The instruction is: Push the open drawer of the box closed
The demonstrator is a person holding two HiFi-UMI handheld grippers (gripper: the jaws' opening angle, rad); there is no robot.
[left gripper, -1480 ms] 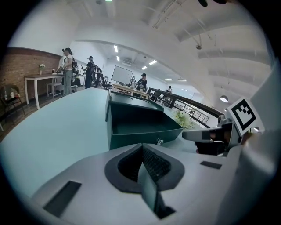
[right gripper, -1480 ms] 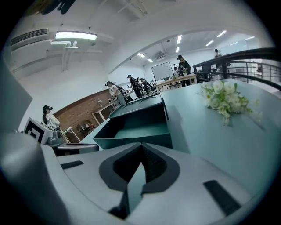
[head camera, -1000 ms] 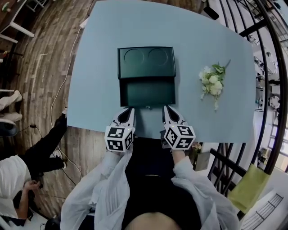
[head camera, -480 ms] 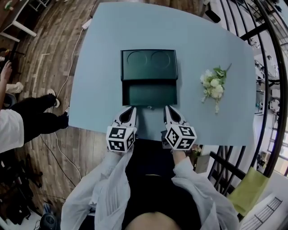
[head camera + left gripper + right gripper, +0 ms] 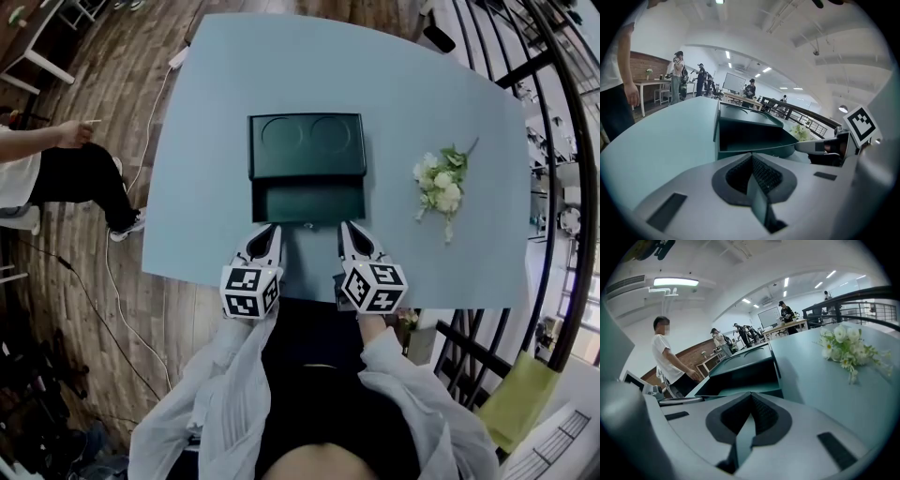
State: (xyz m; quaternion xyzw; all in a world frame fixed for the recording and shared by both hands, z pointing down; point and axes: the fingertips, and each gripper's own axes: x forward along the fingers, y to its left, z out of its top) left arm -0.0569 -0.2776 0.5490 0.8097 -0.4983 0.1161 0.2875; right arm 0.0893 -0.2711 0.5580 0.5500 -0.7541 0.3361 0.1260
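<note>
A dark green box [image 5: 307,145] with two round hollows in its lid stands mid-table, and its drawer [image 5: 307,200] sticks out towards me, partly open. My left gripper [image 5: 270,229] is shut, its tip right at the left end of the drawer's front. At the right end my right gripper [image 5: 347,227] is shut as well. The left gripper view has the closed left gripper [image 5: 751,157] just before the drawer [image 5: 754,140]. Likewise the right gripper [image 5: 751,397] is closed in front of the drawer [image 5: 740,380] in the right gripper view. Neither holds anything.
The light blue table [image 5: 206,141] has a sprig of white flowers [image 5: 441,183] to the right of the box. A person [image 5: 56,173] stands on the wooden floor at the left. Black railings [image 5: 553,141] run along the right side.
The drawer sticks out less than a second ago, having slid partly into the box. Both grippers stay shut at its front. The person on the left has shifted position.
</note>
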